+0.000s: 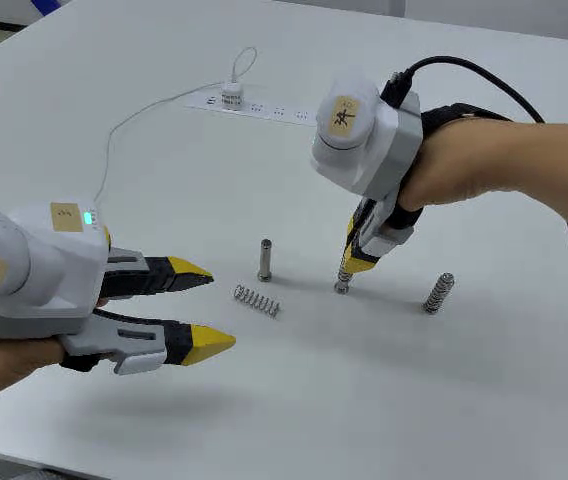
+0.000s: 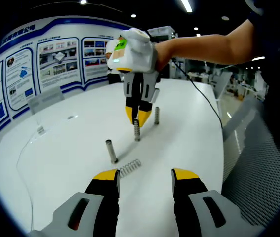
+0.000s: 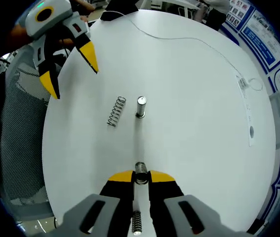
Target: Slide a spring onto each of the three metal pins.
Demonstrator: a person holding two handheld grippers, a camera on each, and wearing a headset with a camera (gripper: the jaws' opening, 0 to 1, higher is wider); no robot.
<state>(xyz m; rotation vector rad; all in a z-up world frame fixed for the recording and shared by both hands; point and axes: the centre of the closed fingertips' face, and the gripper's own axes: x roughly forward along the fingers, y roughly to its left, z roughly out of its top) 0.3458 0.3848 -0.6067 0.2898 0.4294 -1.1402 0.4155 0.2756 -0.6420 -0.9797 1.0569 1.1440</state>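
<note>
My right gripper [image 1: 348,266] points straight down, shut on a spring [image 1: 343,280] that sits on the middle pin; its yellow tips [image 3: 141,177] pinch that spring [image 3: 140,168] from both sides. To the left a bare metal pin [image 1: 265,259] stands upright. A loose spring [image 1: 256,300] lies flat on the table in front of it. At the right a third pin wears a spring [image 1: 438,293]. My left gripper [image 1: 214,308] hovers open at the lower left, aimed at the loose spring [image 2: 129,168], with nothing between its fingers [image 2: 145,174].
A white power strip [image 1: 264,108] with a plugged charger [image 1: 232,96] and a thin cable lies at the back of the white table [image 1: 294,400]. A black cable trails from my right gripper along the right side.
</note>
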